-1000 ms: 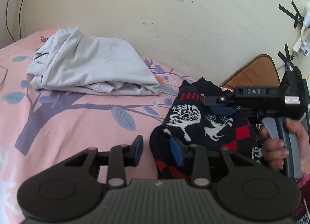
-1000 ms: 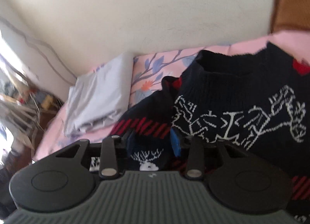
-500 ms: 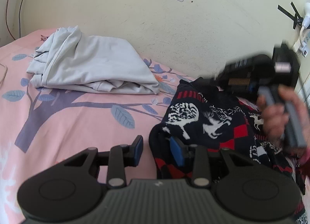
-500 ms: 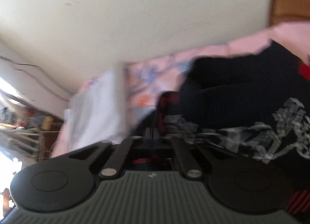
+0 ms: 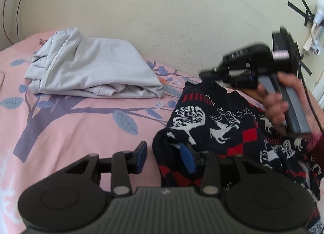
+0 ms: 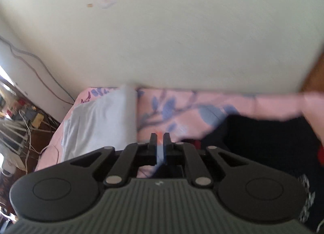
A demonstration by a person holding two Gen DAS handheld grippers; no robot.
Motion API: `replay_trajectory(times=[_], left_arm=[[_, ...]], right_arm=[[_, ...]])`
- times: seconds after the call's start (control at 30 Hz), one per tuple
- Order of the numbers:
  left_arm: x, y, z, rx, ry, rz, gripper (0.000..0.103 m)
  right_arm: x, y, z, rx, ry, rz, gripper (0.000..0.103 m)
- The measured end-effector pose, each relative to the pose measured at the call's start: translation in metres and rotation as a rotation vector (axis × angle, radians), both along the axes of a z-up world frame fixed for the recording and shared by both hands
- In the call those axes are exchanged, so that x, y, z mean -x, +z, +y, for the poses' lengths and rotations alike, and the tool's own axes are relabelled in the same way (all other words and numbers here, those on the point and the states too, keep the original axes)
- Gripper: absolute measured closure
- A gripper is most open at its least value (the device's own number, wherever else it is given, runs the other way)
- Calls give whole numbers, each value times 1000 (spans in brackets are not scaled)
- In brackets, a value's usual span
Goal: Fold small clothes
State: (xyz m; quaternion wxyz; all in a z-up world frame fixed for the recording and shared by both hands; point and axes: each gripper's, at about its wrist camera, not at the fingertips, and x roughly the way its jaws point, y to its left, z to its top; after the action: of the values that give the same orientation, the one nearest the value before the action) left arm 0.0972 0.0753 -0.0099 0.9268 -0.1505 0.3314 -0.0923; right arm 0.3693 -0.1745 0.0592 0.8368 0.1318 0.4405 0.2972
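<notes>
Folding patterned sweater (image 5: 218,124): left gripper (image 5: 163,158) gapes at near-left edge; seat fabric fully, then clamp. Right gripper (image 6: 160,146) nearly together, empty; keep clear.

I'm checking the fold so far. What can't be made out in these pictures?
- Right gripper: right wrist view is motion-blurred, so whether it pinches cloth is unclear.
- Sweater: its right part is cut off by the left view's edge and hidden behind the hand.
- Grey garment: folded, type unreadable.

A dark patterned knit sweater (image 5: 218,124) lay beside smooth grey cloth (image 5: 95,72) on a matt pink printed bedsheet (image 5: 66,128); the left tool (image 5: 165,157) was matt black plastic.
</notes>
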Motion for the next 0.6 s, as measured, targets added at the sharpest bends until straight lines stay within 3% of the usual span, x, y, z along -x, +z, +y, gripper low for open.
replay_trajectory(times=[0.17,0.3,0.4,0.5,0.53,0.57,0.6], left_arm=[[2,0,1,-3,-7,-2,65],[1,0,2,9,-6,0,65],[1,0,1,0,-6,-2,65],[1,0,0,-2,-5,-2,65],[1,1,0,-2,-5,-2,65],[1,1,0,-1,-5,-2,65],[2,1,0,-1,-4,-2,65]], right_arm=[[4,-39,-26,-94,-58,117,88],[13,-48,-31,-195,-58,158,86],[19,-48,-30,-213,-44,174,75],[27,-50,-28,-203,-46,158,77],[28,-50,-26,-199,-54,155,81],[29,-48,-23,-175,-60,146,93],[31,-45,-19,-138,-66,131,93]])
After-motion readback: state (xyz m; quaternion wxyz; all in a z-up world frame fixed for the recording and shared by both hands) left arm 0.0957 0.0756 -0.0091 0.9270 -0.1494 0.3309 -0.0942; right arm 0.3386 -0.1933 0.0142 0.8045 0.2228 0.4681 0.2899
